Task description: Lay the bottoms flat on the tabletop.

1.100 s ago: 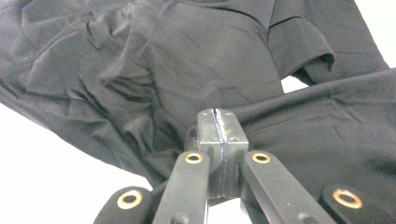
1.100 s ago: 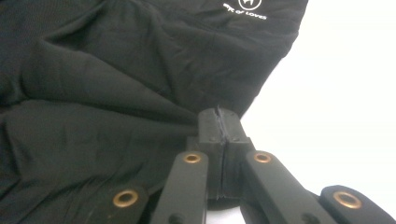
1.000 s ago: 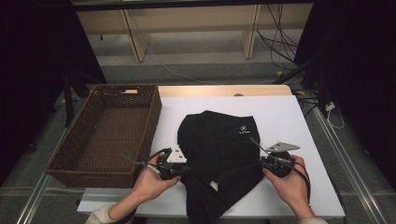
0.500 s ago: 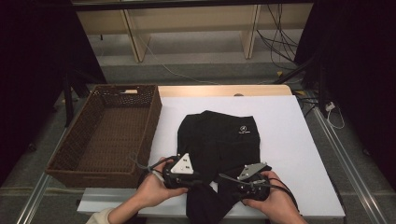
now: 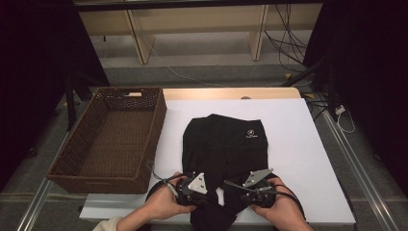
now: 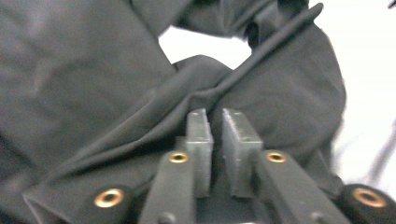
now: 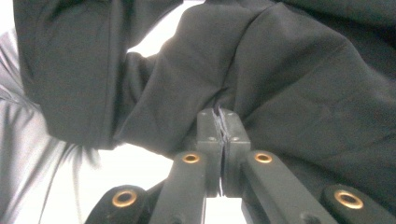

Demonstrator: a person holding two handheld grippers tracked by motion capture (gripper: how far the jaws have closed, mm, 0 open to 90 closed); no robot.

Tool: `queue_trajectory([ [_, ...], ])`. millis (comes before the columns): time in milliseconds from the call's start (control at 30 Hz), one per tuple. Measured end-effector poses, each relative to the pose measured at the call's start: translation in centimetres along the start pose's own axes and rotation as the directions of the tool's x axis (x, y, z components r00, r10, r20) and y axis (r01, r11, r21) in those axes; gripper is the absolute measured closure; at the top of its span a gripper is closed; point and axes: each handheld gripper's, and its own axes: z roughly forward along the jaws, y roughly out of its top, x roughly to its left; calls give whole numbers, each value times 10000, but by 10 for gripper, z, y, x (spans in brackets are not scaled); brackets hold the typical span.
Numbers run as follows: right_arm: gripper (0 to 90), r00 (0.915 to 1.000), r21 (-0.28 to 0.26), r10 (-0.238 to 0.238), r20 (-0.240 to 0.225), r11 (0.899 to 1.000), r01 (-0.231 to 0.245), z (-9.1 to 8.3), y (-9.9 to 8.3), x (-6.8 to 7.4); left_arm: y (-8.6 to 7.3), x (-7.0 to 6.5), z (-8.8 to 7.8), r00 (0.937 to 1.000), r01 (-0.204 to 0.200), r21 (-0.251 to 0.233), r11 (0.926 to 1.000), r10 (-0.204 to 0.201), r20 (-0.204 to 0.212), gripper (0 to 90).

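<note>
At the white desk's (image 5: pixel 308 144) near edge, I pinch the black fabric garment's (image 5: pixel 226 144) hem with left claw (image 6: pixel 215 122) and right claw (image 7: pixel 223 120), both just closed; next, fold it away.

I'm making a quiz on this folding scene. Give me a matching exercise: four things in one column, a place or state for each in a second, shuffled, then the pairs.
Things:
1. wicker basket
2. black garment
3. left gripper
4. white logo

Places or states:
A. shut on a fold at the garment's near edge
B. on the garment's far right part
C. on the left, beside the white board
D. spread on the white board

Pairs: 1-C, 2-D, 3-A, 4-B
</note>
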Motion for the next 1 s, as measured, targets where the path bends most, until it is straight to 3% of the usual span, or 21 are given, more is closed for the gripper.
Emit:
queue_trajectory([
  [167,895,9985,198,-74,-541,9998,85,-1,0,2,-10,5,-13,9988,363,567,9977,-345,-334,887],
  [233,895,9955,324,-501,-808,9981,529,-2,0,3,-14,7,-19,9973,464,616,9970,-427,-604,889],
  [367,895,9901,179,-454,-1330,9987,482,-2,2,7,-14,9,-29,9952,608,-22,9982,-607,-764,866],
  [433,895,9879,-90,-563,-1442,9984,556,-3,4,8,-8,6,-28,9966,501,-595,9970,-538,-626,792],
  [567,896,9898,-852,-565,-1304,9953,456,-8,12,9,9,-4,-18,9997,-9,-1213,9926,37,226,649],
  [667,894,9947,-1620,-299,-979,9867,137,-15,21,5,24,-10,-11,9983,-486,-1586,9861,533,253,519],
  [800,891,9992,-2327,-57,-397,9725,-37,-23,33,-3,39,-9,1,9994,-249,-1769,9839,286,184,408],
  [900,883,9997,-2675,52,-230,9635,-112,-22,40,-10,46,-4,14,9998,-21,-1661,9861,-10,-190,456],
  [1000,850,9995,-2729,242,-226,9616,-294,-19,42,-16,50,1,25,9970,618,-1657,9842,-688,-369,677],
])
